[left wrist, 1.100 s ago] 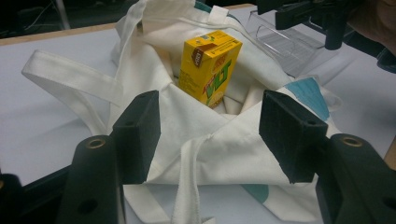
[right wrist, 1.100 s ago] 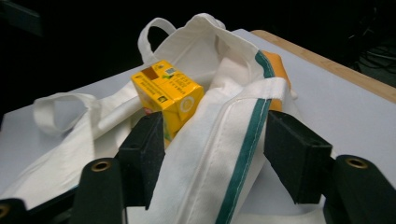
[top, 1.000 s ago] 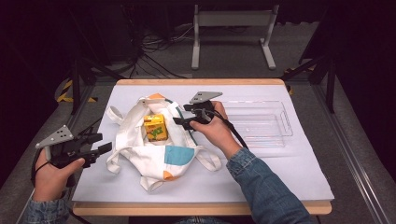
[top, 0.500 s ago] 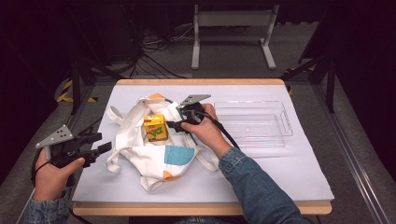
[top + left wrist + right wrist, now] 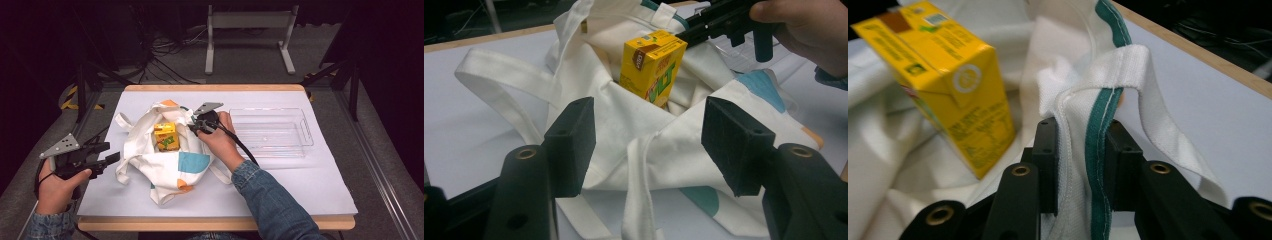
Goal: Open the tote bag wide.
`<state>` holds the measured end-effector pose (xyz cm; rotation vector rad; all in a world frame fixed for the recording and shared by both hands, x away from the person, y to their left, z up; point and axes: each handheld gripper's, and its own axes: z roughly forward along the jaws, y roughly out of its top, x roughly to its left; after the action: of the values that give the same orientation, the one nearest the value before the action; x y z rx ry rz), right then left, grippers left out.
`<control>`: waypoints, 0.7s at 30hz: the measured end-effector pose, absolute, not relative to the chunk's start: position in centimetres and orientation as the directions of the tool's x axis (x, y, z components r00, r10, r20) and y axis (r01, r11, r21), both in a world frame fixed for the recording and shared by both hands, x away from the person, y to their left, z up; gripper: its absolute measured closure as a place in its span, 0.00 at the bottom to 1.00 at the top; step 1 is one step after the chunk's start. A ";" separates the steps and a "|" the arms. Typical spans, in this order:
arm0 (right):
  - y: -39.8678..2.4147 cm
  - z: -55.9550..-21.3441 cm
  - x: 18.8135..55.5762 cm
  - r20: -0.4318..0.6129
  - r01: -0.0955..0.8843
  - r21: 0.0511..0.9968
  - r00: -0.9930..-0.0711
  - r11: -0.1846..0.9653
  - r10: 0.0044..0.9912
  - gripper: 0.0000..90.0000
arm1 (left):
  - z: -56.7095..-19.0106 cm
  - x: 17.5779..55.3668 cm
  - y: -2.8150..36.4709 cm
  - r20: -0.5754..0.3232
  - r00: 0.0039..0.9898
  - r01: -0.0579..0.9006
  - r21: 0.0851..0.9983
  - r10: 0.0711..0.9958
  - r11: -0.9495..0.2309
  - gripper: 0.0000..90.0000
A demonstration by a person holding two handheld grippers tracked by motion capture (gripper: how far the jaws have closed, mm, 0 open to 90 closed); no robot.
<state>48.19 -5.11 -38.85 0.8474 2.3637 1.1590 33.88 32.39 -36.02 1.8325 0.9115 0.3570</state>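
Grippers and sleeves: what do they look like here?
Both are black handheld tools. The left claw and right claw each carry a grey three-cornered plate on top, and a black cable trails from the right one. The jaws end in blocky black pads. The sleeves are blue denim.

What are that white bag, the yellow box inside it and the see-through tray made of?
The tote bag looks like matte woven cotton or canvas: it creases softly and shows stitched hems. The yellow drink carton seems to be printed coated paperboard, with sharp folds and a slight sheen. The clear tray is probably rigid plastic, transparent and glossy.
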 end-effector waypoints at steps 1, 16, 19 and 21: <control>-5.2 -39.0 48.2 -0.074 0.357 0.800 -0.740 0.483 0.669 0.80 | -36.0 33.9 32.4 -0.160 0.670 0.424 0.884 0.725 -0.197 0.44; -4.6 -42.4 49.4 -0.083 0.474 0.723 -0.662 0.503 0.745 0.81 | -36.0 33.9 32.4 -0.158 0.671 0.425 0.883 0.725 -0.201 0.44; -4.7 -43.3 49.6 -0.059 0.494 0.718 -0.659 0.491 0.750 0.81 | -36.0 34.0 32.4 -0.156 0.672 0.422 0.884 0.724 -0.201 0.44; -4.8 -43.8 49.7 -0.038 0.507 0.718 -0.655 0.476 0.754 0.81 | -36.0 34.0 32.4 -0.156 0.672 0.422 0.884 0.724 -0.201 0.44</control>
<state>49.66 -4.84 -43.79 1.0614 2.3784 0.9843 33.95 32.42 -36.02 1.8337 0.9082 0.3584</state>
